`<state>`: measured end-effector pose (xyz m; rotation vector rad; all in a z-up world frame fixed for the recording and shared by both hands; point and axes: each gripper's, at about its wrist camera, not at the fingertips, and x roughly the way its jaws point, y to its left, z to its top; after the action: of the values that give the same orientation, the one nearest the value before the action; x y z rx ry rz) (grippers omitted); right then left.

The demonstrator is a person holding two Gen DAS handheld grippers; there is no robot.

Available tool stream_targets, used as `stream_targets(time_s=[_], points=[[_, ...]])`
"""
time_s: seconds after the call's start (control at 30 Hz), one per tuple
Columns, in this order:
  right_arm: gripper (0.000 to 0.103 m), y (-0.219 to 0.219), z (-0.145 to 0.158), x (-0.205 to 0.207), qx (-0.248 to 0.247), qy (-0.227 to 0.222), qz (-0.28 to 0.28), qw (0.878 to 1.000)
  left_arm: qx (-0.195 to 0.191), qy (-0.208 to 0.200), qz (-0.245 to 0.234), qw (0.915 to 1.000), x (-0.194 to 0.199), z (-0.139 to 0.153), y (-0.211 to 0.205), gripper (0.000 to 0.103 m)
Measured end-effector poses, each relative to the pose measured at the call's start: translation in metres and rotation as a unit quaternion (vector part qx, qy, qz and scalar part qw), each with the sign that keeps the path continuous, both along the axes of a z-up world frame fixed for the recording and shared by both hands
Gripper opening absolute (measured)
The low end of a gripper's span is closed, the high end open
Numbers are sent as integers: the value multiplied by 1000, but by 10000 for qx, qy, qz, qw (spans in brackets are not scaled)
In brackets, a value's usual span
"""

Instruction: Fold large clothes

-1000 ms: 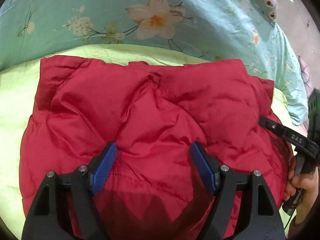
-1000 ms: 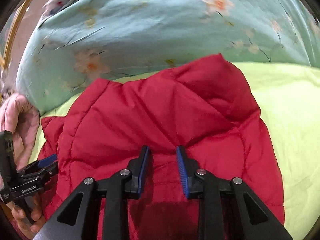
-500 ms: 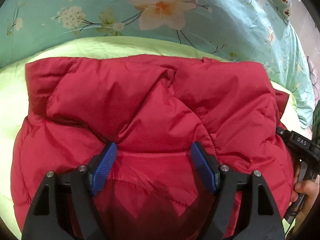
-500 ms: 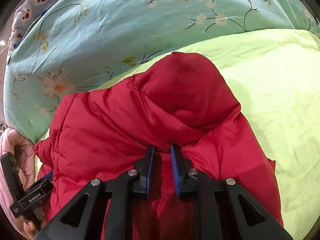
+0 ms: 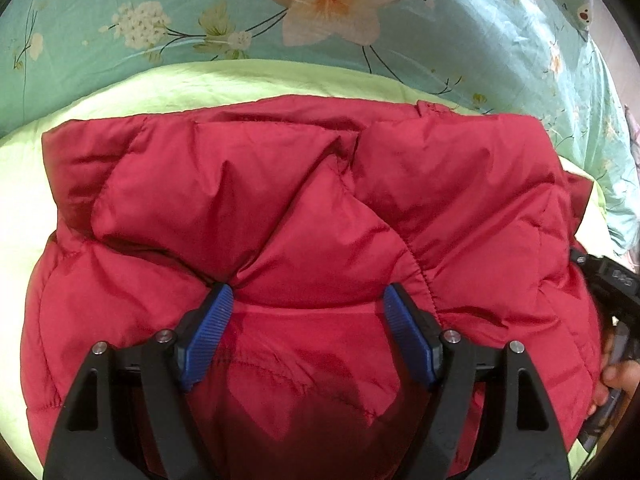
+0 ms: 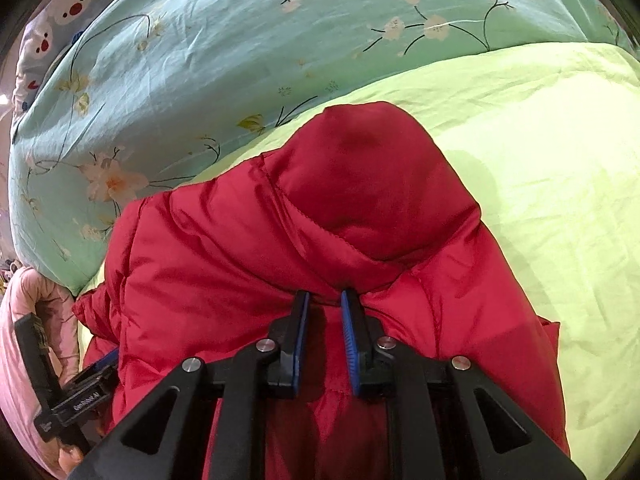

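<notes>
Two grippers work one red jacket [image 5: 304,208], which lies bunched on the green sheet [image 5: 200,84], its far edge near the sheet's far edge, where the floral duvet [image 5: 440,20] begins.

From the left wrist, the left gripper [image 5: 308,300] stands wide, its blue pads [image 5: 206,332] pressed down into the padding with a thick roll of jacket between them. The puffy cloth bulges against the fingertips, but I cannot tell whether the pads squeeze it or merely straddle it. Such a wide stance suits a bulky fold; my judgement is that it is set to gather or pin the near layer. At the right rim, this view alone shows the right gripper [image 5: 612,280] from outside, with a hand [image 5: 616,380] on its handle, beside the jacket's right edge.

From the right wrist, the right gripper [image 6: 324,300] is nearly closed, its jaws pinching a thin ridge of jacket [image 6: 360,208] just below a rounded hump, probably the hood or a shoulder. A narrow pinch fits a single fold of fabric, held for lifting over. This view alone shows the sheet stretching bare towards its right edge, and a pink sleeve [image 6: 24,340] at the left rim behind the left gripper's body [image 6: 76,404].
</notes>
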<state>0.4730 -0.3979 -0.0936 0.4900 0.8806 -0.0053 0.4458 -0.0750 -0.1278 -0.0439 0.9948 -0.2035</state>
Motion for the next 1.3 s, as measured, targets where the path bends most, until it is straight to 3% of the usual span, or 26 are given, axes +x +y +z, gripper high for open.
stream_targets(time_s=[0.13, 0.23, 0.33, 0.43, 0.57, 0.67, 0.87, 1.1, 1.3], points=[[28, 23, 31, -30, -610, -391, 135, 9973, 88, 3, 16, 10000, 5, -3, -7, 79], [37, 35, 38, -53, -700, -471, 411, 9956, 130, 11, 20, 9999, 9, -5, -13, 79], [37, 30, 31, -59, -829, -315, 453, 9950, 117, 9, 17, 9999, 10, -5, -14, 79], [34, 19, 20, -52, -550, -101, 484, 9973, 150, 24, 30, 9999, 14, -6, -19, 79], [34, 23, 16, -48, -706, 0, 518, 9962, 157, 73, 79, 9998, 10, -1, -18, 79], [34, 18, 15, -47, -451, -5, 442, 9980, 86, 100, 86, 9999, -1, 6, -12, 79], [35, 18, 21, -57, -526, -50, 388, 9978, 18, -171, 35, 9998, -35, 30, -1, 78], [37, 19, 35, -80, -676, -194, 326, 9970, -271, -509, 62, 9983, -97, 49, 45, 79], [39, 3, 38, -106, -843, -215, 222, 9960, -321, -297, 544, 9976, -112, 27, 91, 79]])
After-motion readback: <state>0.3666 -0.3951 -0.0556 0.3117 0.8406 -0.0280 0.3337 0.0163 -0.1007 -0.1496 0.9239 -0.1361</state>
